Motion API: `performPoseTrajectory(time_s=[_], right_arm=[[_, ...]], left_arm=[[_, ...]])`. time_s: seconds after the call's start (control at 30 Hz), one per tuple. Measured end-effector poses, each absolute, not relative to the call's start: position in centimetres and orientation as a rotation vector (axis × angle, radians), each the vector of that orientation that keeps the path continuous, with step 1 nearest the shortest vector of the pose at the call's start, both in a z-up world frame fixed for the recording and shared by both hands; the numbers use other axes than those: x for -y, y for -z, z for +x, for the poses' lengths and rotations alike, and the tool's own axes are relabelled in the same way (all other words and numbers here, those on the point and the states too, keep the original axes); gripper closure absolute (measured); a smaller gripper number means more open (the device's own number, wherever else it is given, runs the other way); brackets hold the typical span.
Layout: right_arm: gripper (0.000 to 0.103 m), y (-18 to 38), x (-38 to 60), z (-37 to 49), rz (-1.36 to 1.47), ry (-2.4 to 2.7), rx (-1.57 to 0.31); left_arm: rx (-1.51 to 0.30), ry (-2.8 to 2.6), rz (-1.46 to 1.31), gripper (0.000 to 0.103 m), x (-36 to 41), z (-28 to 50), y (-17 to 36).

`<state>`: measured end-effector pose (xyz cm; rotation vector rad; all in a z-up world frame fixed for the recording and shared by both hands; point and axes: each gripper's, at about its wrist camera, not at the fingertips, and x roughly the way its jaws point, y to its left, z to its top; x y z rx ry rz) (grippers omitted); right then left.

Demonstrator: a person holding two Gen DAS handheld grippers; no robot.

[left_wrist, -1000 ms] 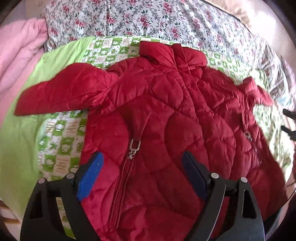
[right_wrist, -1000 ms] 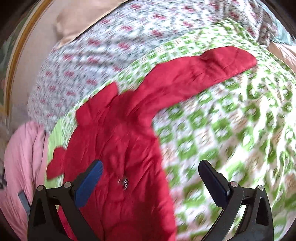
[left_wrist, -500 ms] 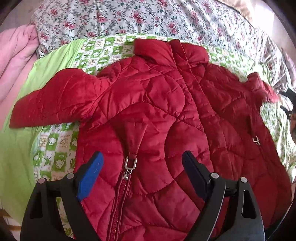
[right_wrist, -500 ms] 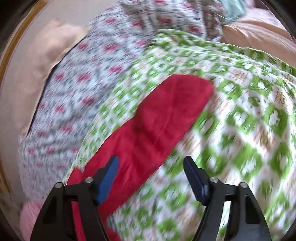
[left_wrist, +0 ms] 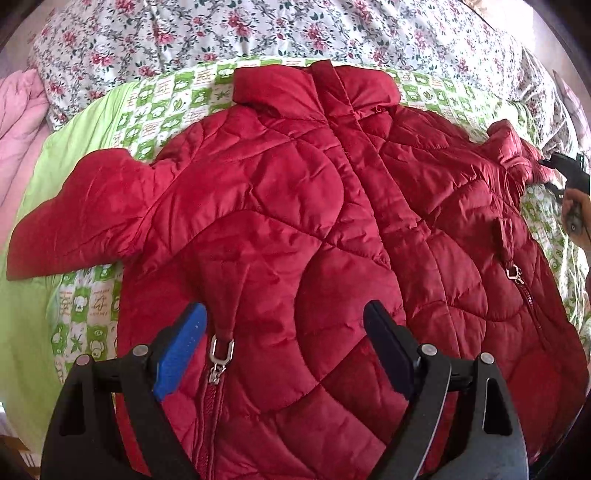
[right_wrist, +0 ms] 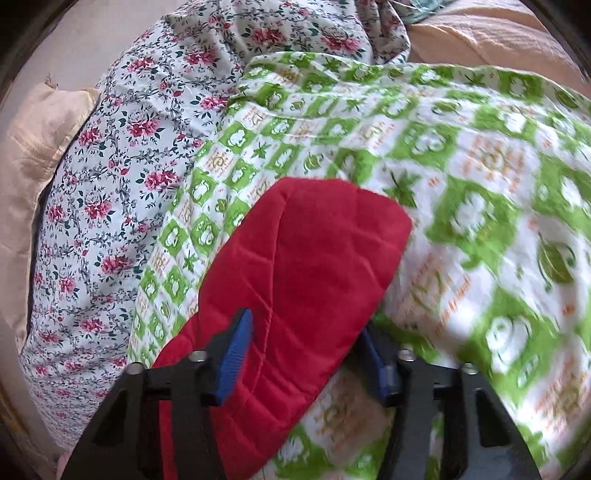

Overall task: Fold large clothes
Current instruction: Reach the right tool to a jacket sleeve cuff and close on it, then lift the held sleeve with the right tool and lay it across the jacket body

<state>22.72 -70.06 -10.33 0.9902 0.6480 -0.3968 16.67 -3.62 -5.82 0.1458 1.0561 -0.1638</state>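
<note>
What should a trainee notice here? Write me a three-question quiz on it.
1. True or false: the left hand-held gripper is clamped on the jacket.
2. Which part lies between the right hand-held gripper fingers? A collar, B sleeve, C zipper pull.
3. Fill in: the jacket lies on a green-patterned ____.

Key:
1. False: its jaws stand wide open over the front.
2. B.
3. quilt.

red quilted jacket (left_wrist: 295, 206), green-white checked blanket (right_wrist: 461, 184), floral sheet (left_wrist: 258, 29).
</note>
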Motion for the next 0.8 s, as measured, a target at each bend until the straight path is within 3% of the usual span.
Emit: performPoseTrajectory(time_s=[0.07, 0.13, 0.43, 0.8], right_arm=[[0.085, 10.0, 69.9, 23.3, 0.974, 0.362, -0.643], [0.090, 9.0, 69.1, 23.5, 0.925, 0.349, -0.627], [0.094, 2.7, 63.4, 23.8, 0.727, 0.193, -0.577], [0.094, -3.7, 49.5, 24.6, 0.572, -0.151, -0.561]], left_arm=[[-1.059, 0.169, 0.149, 0.016, 3.8, 16.8, 5.9], [-1.061, 0.176, 0.144, 0.016, 3.9, 16.9, 6.0], [-1.062, 0.197, 0.138, 0.016, 4.1, 16.6, 5.6], [-1.038, 0.198, 0.102, 0.016, 2.5, 15.8, 4.2]])
